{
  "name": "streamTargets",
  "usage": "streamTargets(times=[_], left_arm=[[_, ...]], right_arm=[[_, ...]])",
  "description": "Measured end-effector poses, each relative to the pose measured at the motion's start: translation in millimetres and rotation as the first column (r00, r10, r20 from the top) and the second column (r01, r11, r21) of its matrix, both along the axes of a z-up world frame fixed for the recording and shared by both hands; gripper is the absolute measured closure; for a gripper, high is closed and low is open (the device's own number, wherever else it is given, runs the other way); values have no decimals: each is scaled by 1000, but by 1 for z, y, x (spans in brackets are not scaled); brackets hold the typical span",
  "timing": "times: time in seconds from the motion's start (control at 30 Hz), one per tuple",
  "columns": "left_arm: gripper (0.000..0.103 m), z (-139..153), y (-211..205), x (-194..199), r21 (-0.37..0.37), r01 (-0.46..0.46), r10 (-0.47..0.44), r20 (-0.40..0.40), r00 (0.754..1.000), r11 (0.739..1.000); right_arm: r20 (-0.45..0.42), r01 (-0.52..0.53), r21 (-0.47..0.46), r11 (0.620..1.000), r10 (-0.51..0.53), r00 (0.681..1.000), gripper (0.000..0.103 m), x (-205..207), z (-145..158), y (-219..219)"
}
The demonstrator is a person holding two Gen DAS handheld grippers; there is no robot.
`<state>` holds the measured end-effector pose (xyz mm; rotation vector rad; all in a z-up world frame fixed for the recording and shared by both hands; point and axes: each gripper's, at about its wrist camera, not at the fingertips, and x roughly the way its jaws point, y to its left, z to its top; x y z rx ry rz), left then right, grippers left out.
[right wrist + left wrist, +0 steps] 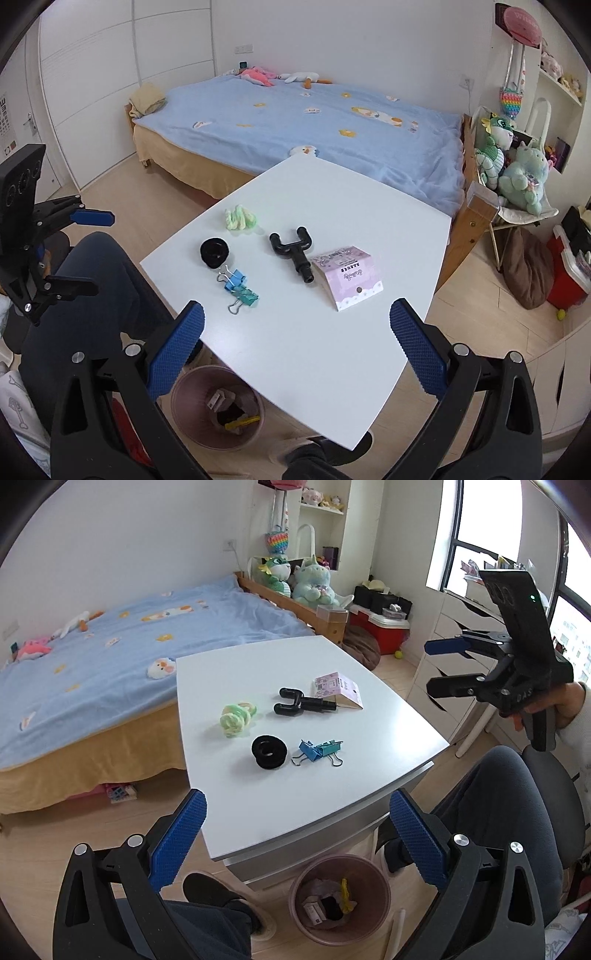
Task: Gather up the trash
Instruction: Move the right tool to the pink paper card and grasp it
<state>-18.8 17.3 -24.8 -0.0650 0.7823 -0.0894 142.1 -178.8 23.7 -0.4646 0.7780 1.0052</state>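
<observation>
Table white, beside blue bed; bin below; both grippers spread.

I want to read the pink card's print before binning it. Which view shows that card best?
The right wrist view: the pink card lies close and faces the camera, its printed face and punched hole visible. In the left wrist view the pink card sits farther off, smaller, with the black Y-shaped part touching its near edge.
</observation>
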Motion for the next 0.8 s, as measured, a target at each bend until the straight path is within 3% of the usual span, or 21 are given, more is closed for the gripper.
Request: streamTargets(times=[0.43, 0.8], left_arm=[[8, -12, 8, 8, -18, -12, 12, -36, 999, 1000], [8, -22, 17, 10, -37, -33, 31, -62, 998, 999]], right_arm=[[-61, -89, -194, 977, 78, 995, 4, 70, -51, 47], [-74, -173, -297, 939, 158, 985, 4, 99, -88, 75]])
